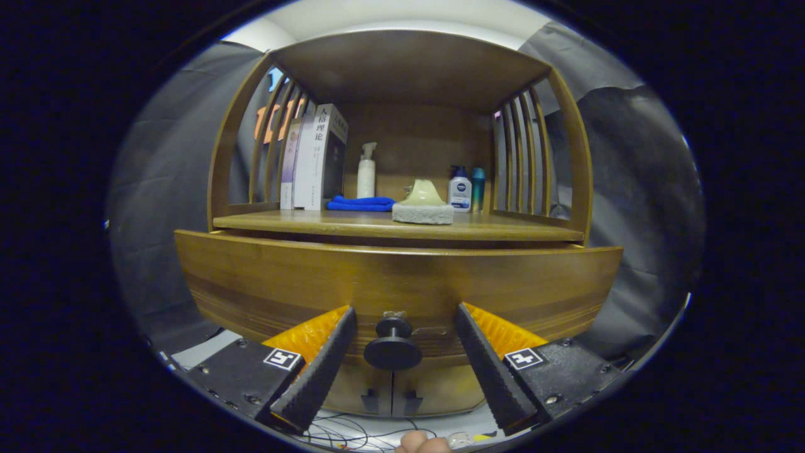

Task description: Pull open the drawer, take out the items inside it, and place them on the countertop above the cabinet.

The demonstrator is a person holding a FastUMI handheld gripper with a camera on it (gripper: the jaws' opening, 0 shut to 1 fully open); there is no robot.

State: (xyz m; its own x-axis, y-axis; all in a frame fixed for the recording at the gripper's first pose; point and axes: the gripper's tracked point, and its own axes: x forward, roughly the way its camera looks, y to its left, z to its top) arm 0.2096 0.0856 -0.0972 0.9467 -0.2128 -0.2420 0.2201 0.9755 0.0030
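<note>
A wooden cabinet fills the scene, and its drawer front (396, 283) stands slightly proud of the countertop (377, 224) above it. A round black knob (393, 346) sticks out of the drawer front, low at its middle. My gripper (404, 318) is open, one finger (327, 358) on each side of the knob and clear of it. The knob sits between the fingertips. The drawer's inside is hidden.
On the countertop stand books (317, 157), a white pump bottle (366, 171), a folded blue cloth (361, 203), a grey sponge with a pale object on it (422, 204), and two small bottles (465, 189). Slatted side walls and a shelf roof enclose it. Cables (352, 434) and a fingertip (422, 442) lie below.
</note>
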